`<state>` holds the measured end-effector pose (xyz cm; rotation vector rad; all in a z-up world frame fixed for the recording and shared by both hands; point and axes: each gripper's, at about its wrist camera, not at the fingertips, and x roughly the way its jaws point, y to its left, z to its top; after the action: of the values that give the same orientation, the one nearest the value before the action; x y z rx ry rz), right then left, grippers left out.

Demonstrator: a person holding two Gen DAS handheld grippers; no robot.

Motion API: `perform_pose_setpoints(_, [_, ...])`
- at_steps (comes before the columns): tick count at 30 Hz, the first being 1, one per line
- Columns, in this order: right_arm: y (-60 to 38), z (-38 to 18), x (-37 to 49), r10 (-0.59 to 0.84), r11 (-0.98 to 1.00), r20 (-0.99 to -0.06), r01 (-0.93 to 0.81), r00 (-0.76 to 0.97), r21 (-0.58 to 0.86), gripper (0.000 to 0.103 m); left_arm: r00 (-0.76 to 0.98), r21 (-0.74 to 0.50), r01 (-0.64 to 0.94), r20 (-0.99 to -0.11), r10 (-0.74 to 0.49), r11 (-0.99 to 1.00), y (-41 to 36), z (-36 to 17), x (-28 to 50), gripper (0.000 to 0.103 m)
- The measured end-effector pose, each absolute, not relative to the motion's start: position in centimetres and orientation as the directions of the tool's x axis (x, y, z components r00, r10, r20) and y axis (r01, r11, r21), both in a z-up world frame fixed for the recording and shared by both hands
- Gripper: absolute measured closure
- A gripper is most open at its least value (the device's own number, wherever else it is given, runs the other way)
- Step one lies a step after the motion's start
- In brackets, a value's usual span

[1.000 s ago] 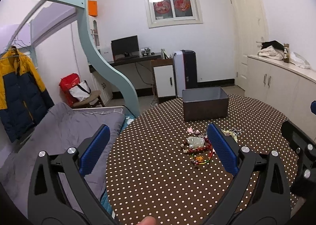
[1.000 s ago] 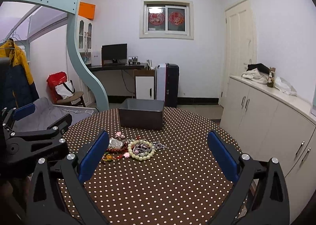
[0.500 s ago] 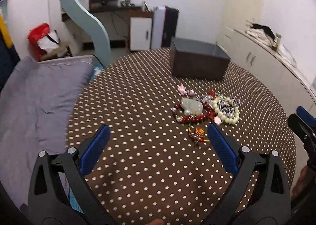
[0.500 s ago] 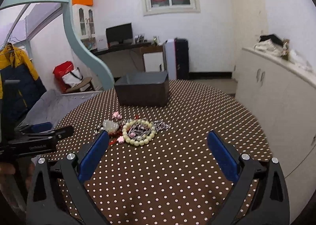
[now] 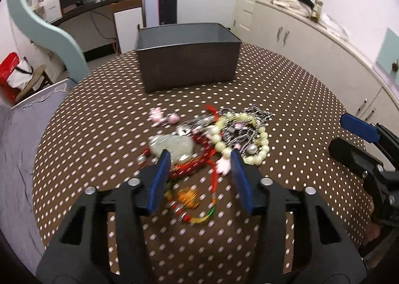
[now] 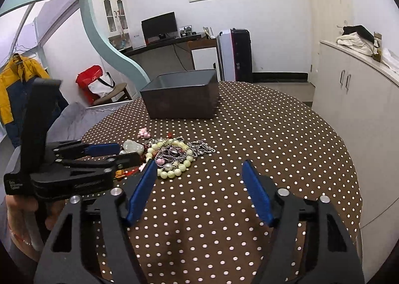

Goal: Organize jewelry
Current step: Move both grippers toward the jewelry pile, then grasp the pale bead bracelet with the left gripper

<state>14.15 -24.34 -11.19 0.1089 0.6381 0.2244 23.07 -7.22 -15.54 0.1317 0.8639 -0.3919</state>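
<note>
Closest in, the left claw (image 5: pixel 199 172) hangs low over the near edge of the jewelry pile (image 5: pixel 212 144), its blue pads parted to a moderate gap and gripping nothing; between them lie a red bead strand (image 5: pixel 192 167) and a multicolored cord with an orange charm (image 5: pixel 189 196), all smeared by motion blur. The right claw (image 6: pixel 199 189) sits over bare polka-dot bench (image 6: pixel 249 139), pads spread wide and holding nothing, with the pile just ahead of its left pad. In that pile, a cream bead bracelet (image 6: pixel 172 157) loops around dark silvery chains (image 6: pixel 199 147), a pale green stone pendant (image 5: pixel 172 145) rests to the left, touching the red beads, and small pink charms (image 5: pixel 162 117) lie a little beyond. Farther back on the bench stands an open dark storage box (image 5: pixel 187 59), apart from the pile. Past it, a desk with a monitor (image 6: pixel 159 25) lines the far wall.
</note>
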Motion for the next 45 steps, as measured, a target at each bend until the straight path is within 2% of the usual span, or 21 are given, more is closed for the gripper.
perform_pose_setpoints(1, [-24.4,-11.3,14.2,0.242,0.97,-0.58,-0.175,0.778,0.169,0.039,0.574,-0.042,0.39,-0.77,-0.279,0.92,-7.7,-15.7,23.4,0.062])
perform_pose_setpoints(2, [-24.5,-11.4,14.3,0.244,0.969,-0.582,-0.178,0.775,0.17,0.039,0.564,-0.051,0.395,-0.775,-0.285,0.917,-8.0,-15.8,23.7,0.063])
perform_pose_setpoints(4, [-24.6,-11.5,14.5,0.247,0.969,-0.584,-0.181,0.773,0.171,0.039,0.55,-0.069,0.396,-0.781,-0.297,0.916,-8.5,-16.1,24.4,0.064])
perform_pose_setpoints(12, [-25.0,-11.8,15.2,0.276,0.961,-0.594,-0.195,0.756,0.198,0.039,0.545,-0.01,0.401,-0.801,-0.247,0.916,-10.9,-16.4,26.1,0.067])
perform_pose_setpoints(14, [-25.1,-11.9,15.3,0.284,0.958,-0.594,-0.198,0.753,0.207,0.039,0.54,-0.022,0.394,-0.804,-0.251,0.919,-10.9,-16.5,26.6,0.071])
perform_pose_setpoints(16, [-25.2,-11.9,15.3,0.291,0.956,-0.594,-0.201,0.749,0.215,0.039,0.548,-0.004,0.385,-0.803,-0.233,0.923,-10.8,-16.7,26.9,0.081])
perform_pose_setpoints(18, [-25.4,-12.0,15.4,0.301,0.952,-0.596,-0.204,0.745,0.227,0.039,0.556,0.009,0.395,-0.798,-0.231,0.919,-10.6,-16.7,26.4,0.086])
perform_pose_setpoints(23, [-25.7,-12.0,15.5,0.303,0.951,-0.596,-0.198,0.744,0.236,0.039,0.565,-0.039,0.403,-0.776,-0.281,0.915,-9.9,-16.2,25.6,0.094])
perform_pose_setpoints(26, [-25.8,-12.0,15.4,0.297,0.953,-0.598,-0.194,0.744,0.232,0.039,0.567,-0.115,0.415,-0.743,-0.355,0.903,-8.5,-14.7,24.9,0.093])
perform_pose_setpoints(32, [-25.2,-12.1,15.4,0.277,0.96,-0.61,-0.192,0.743,0.202,0.039,0.578,-0.176,0.426,-0.702,-0.417,0.887,-6.7,-12.8,23.7,0.094])
perform_pose_setpoints(36, [-24.4,-12.2,15.4,0.272,0.962,-0.623,-0.201,0.733,0.184,0.039,0.578,-0.25,0.459,-0.645,-0.5,0.853,-5.0,-11.0,22.1,0.094])
perform_pose_setpoints(41, [-23.4,-12.2,15.7,0.277,0.961,-0.634,-0.218,0.722,0.17,0.039,0.595,-0.301,0.476,-0.582,-0.555,0.826,-2.4,-9.0,20.5,0.093])
perform_pose_setpoints(45, [-22.0,-12.1,15.9,0.282,0.958,-0.642,-0.247,0.713,0.147,0.039,0.619,-0.303,0.464,-0.561,-0.55,0.832,-0.5,-8.4,19.6,0.093])
